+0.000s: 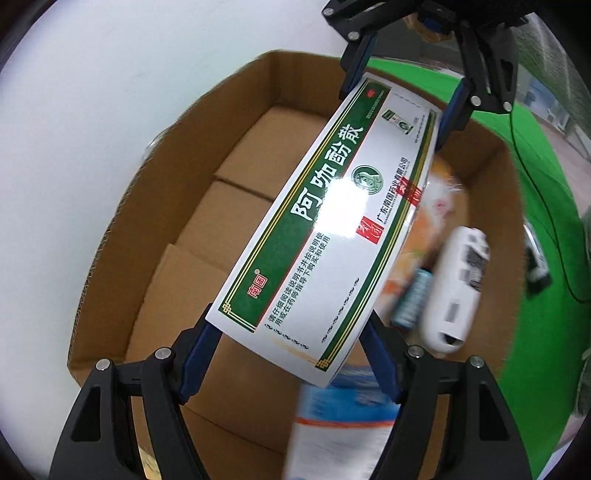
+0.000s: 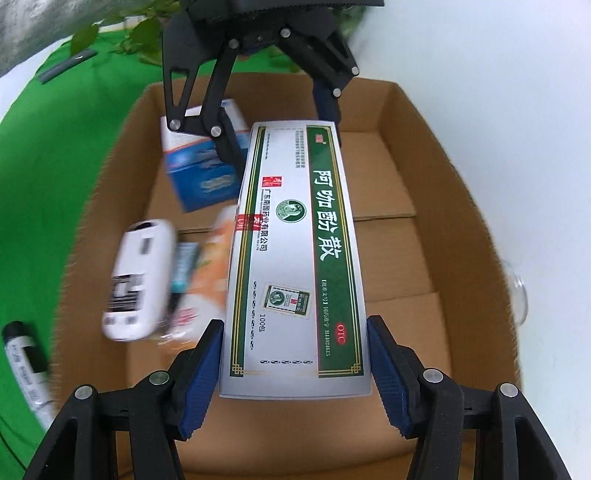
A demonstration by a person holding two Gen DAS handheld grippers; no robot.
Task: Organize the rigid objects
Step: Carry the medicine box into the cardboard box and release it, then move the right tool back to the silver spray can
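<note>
A: Where's the medicine box (image 1: 332,218)?

B: Held in the air over the open cardboard carton (image 1: 110,236), long axis running between the two grippers. Green-and-white face up, Chinese print, "OTC" mark at the right-gripper end.

A: Left gripper (image 1: 291,354)?

B: Fingers closed onto the near end of the medicine box, blue pads (image 1: 201,354) touching both long edges. Opening equals the width of the box.

A: Right gripper (image 2: 295,373)?

B: Same on the opposite end. Fingers clamped on the box's sides, pads (image 2: 388,373) flush against it. In the left wrist view the right gripper shows at the top, gripping the far end.

A: So both have hold of it.

B: Yes, one at each end. Box looks roughly level, tilted slightly in the left view.

A: What's in the carton?

B: All on one side, below the held box: a blue-and-white box (image 2: 203,166), a white oblong device (image 2: 138,280) with a barcode label, a small teal-labelled item (image 2: 183,266) beside it, and an orange packet (image 2: 207,273) partly under the medicine box. All blurred; labels unreadable. The other side of the carton floor shows bare flaps.

A: Outside the carton?

B: Green cloth (image 2: 55,166) on the desk, a marker pen (image 2: 27,369) lying on it just beside the carton wall, leaves of a plant (image 2: 144,33) at the far edge. Something of clear glass (image 2: 517,295) beside the opposite wall; can't tell what it is.
</note>
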